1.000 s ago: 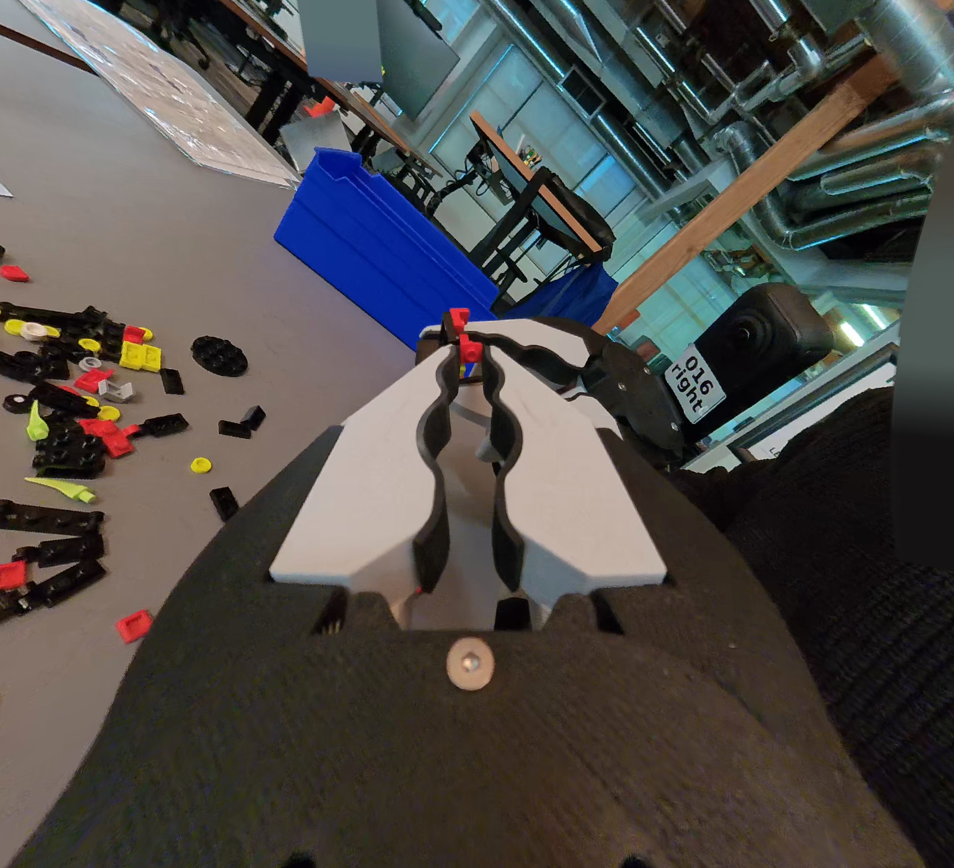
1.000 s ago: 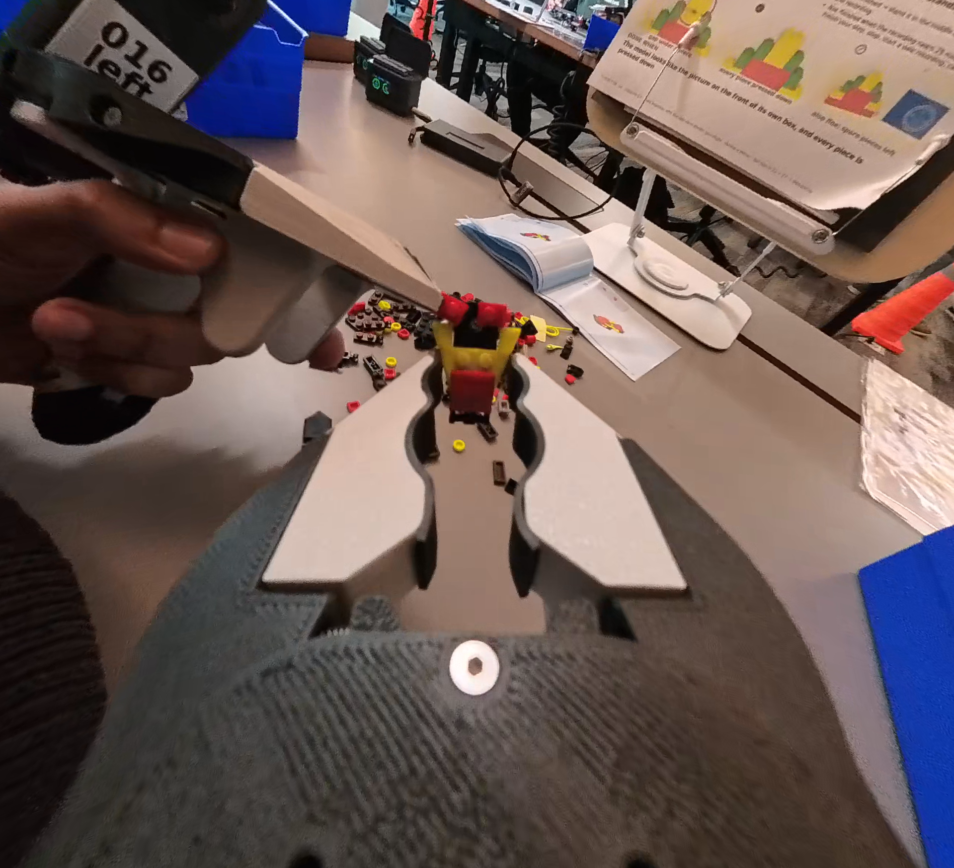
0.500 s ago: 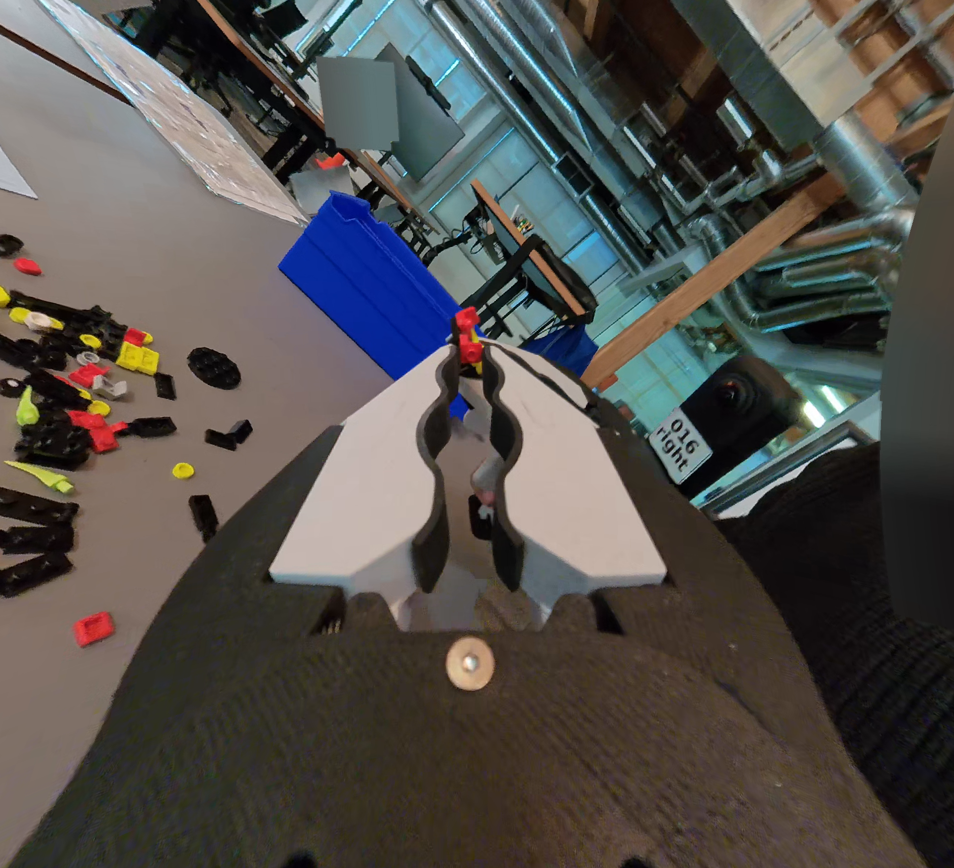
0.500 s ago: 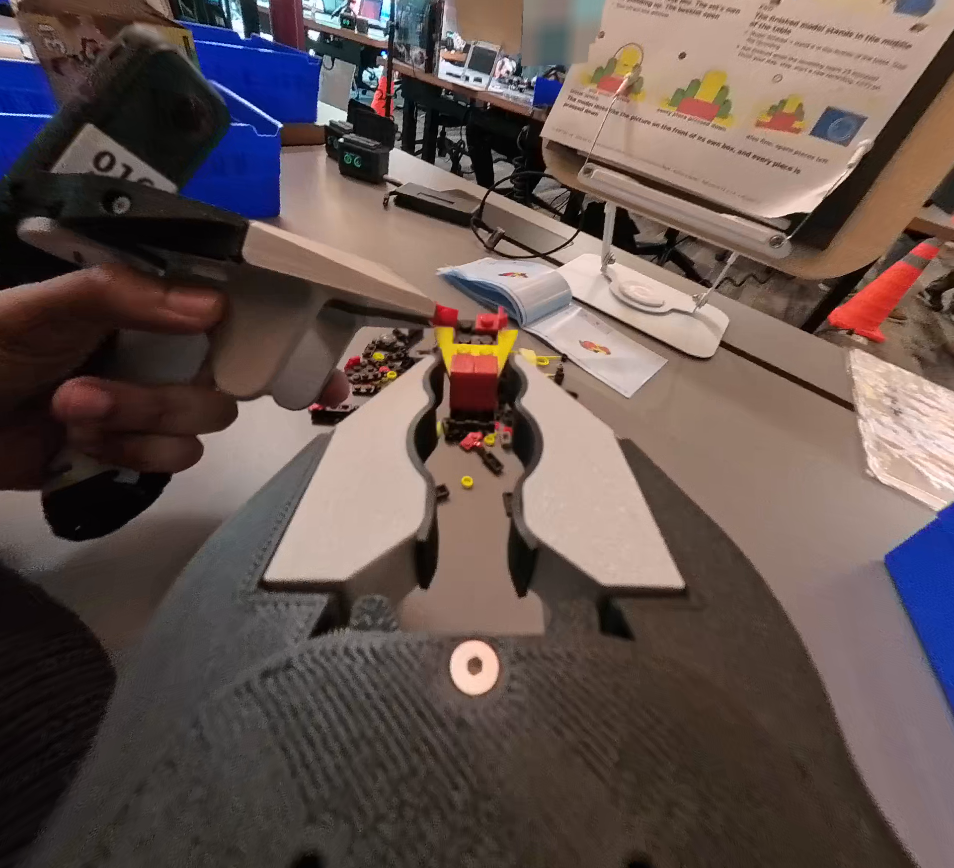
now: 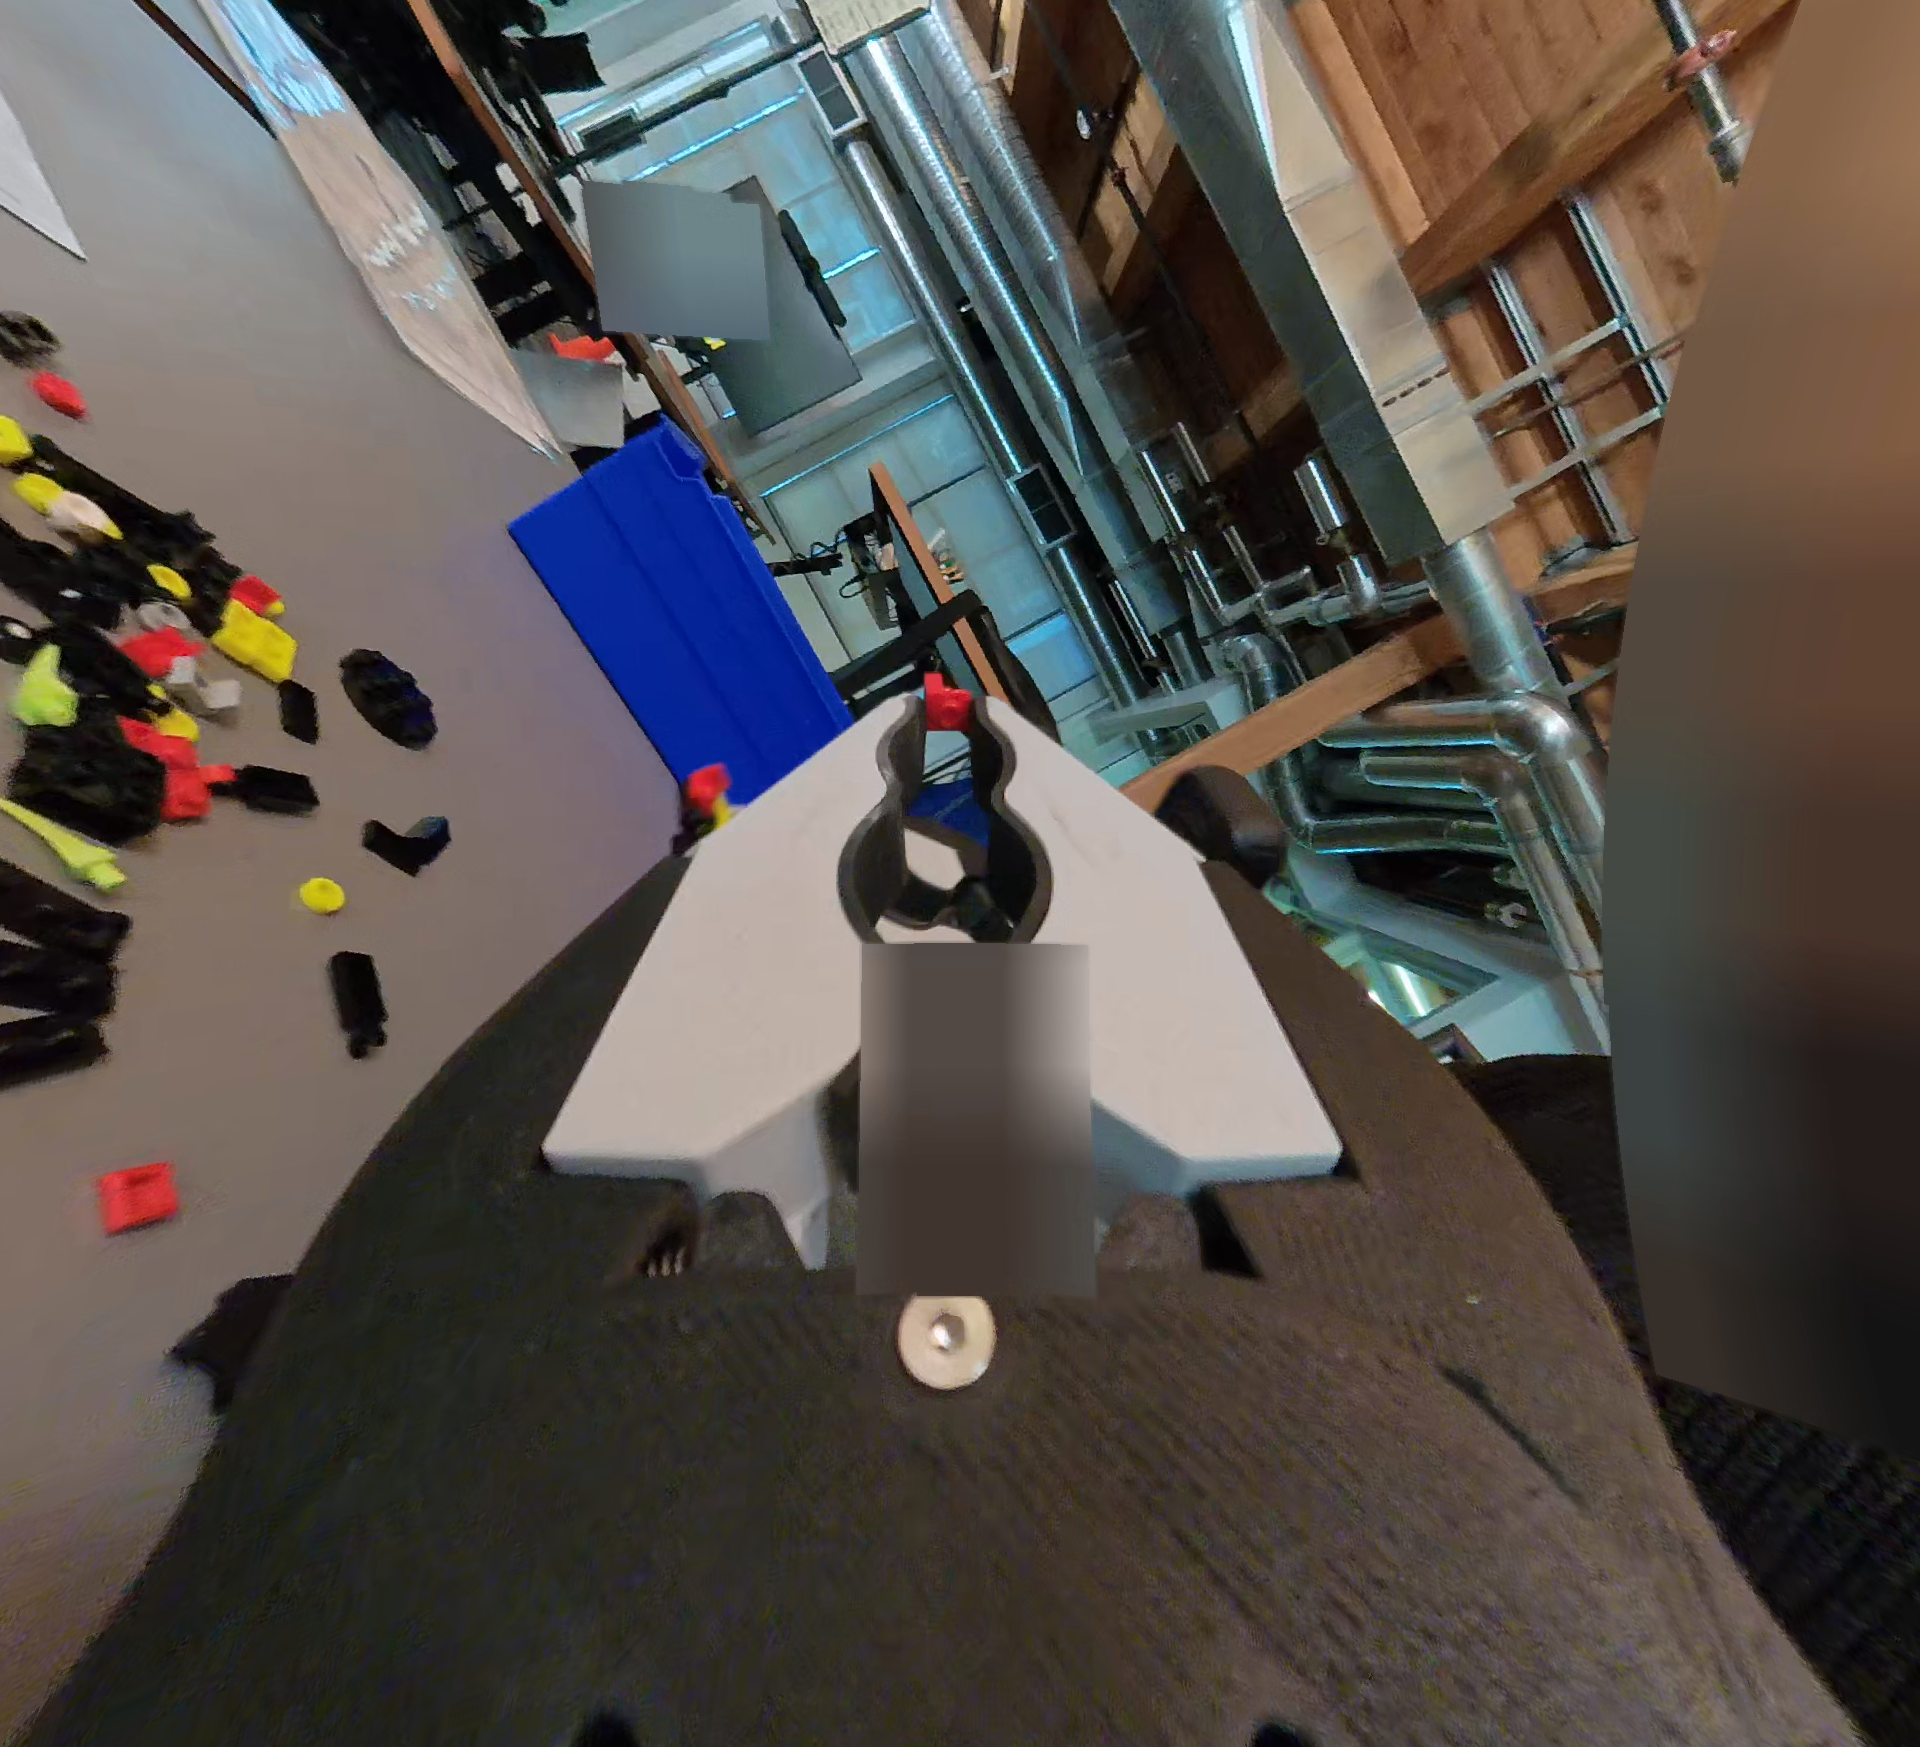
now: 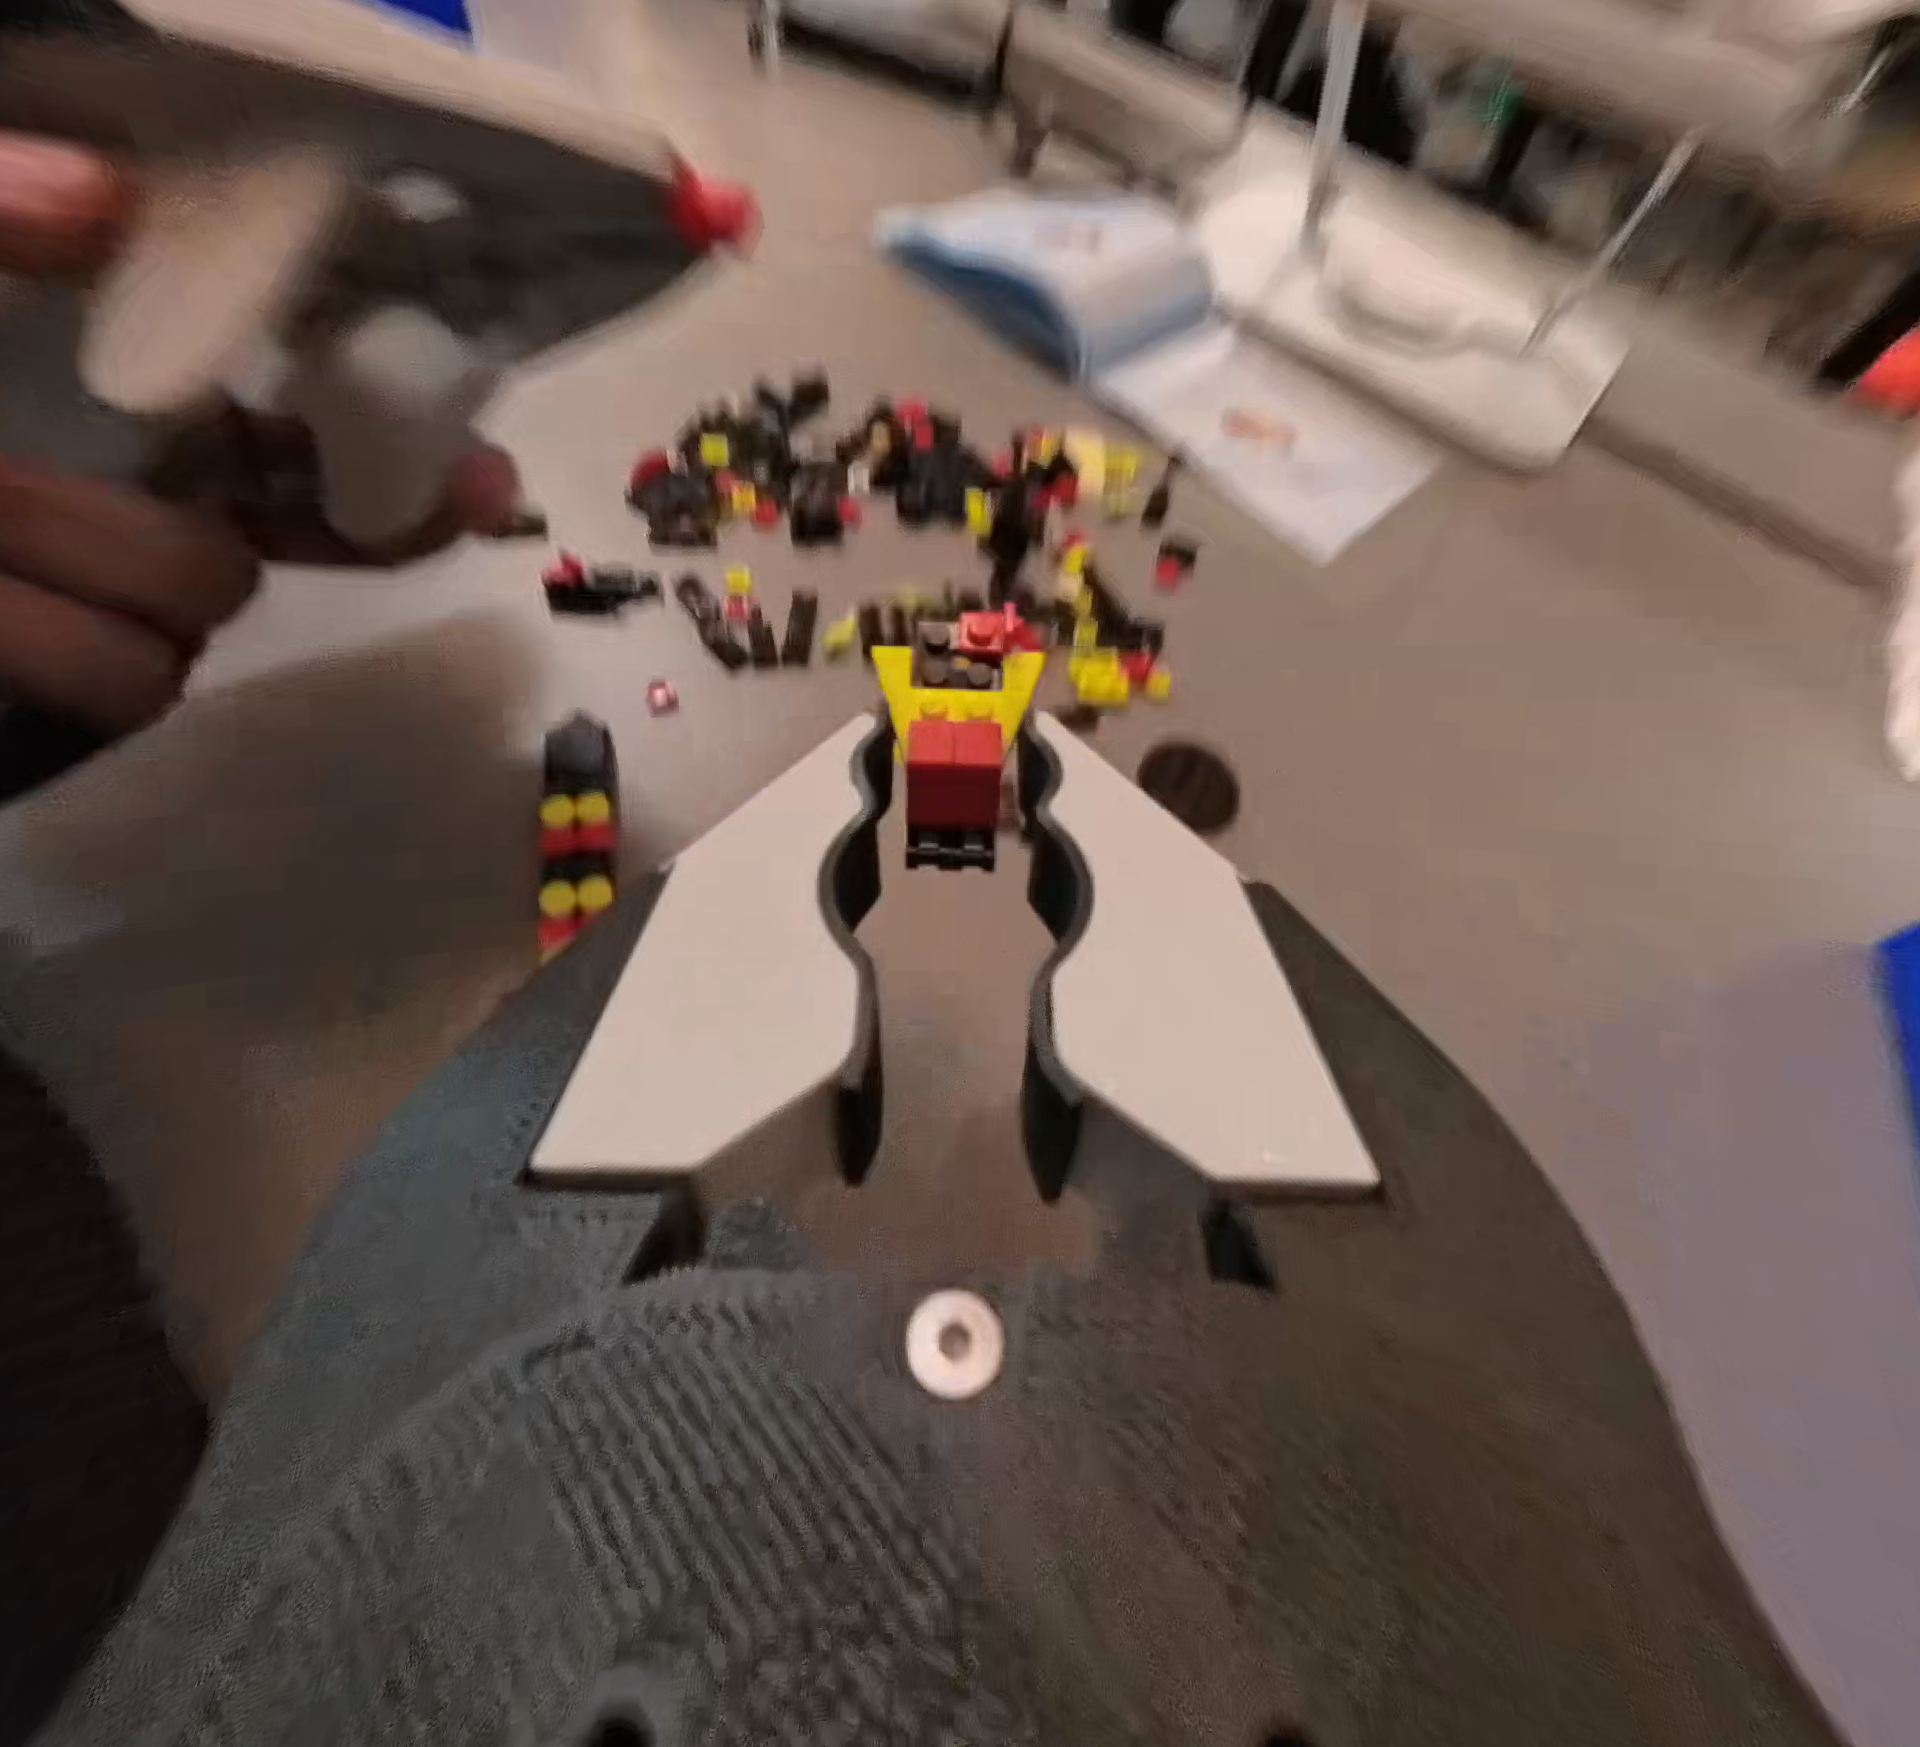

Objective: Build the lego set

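Observation:
My right gripper [image 6: 954, 741] is shut on a small model [image 6: 951, 767] of red, yellow and black bricks and holds it above the table; this view is blurred. The model's top peeks out beside my left fingers in the left wrist view [image 5: 710, 788]. My left gripper [image 5: 945, 710] is shut on a tiny red piece [image 5: 945, 708] at its tips. In the right wrist view the left gripper [image 6: 665, 185] is up and to the left of the model, apart from it, with the red piece [image 6: 712, 206] at its tip.
Loose black, red and yellow pieces [image 6: 883, 502] are spread on the grey table [image 6: 1455, 762], as the left wrist view [image 5: 156, 658] also shows. A black stack with yellow and red studs [image 6: 577, 824] lies near my left finger. A booklet [image 6: 1060, 284], a stand base [image 6: 1403, 315] and a blue bin [image 5: 675, 617] lie farther off. Left tips to right tips: about 9 cm.
My left gripper has drawn away from the model, up and to the left, still holding the red piece. My right gripper has tilted down towards the pile of pieces.

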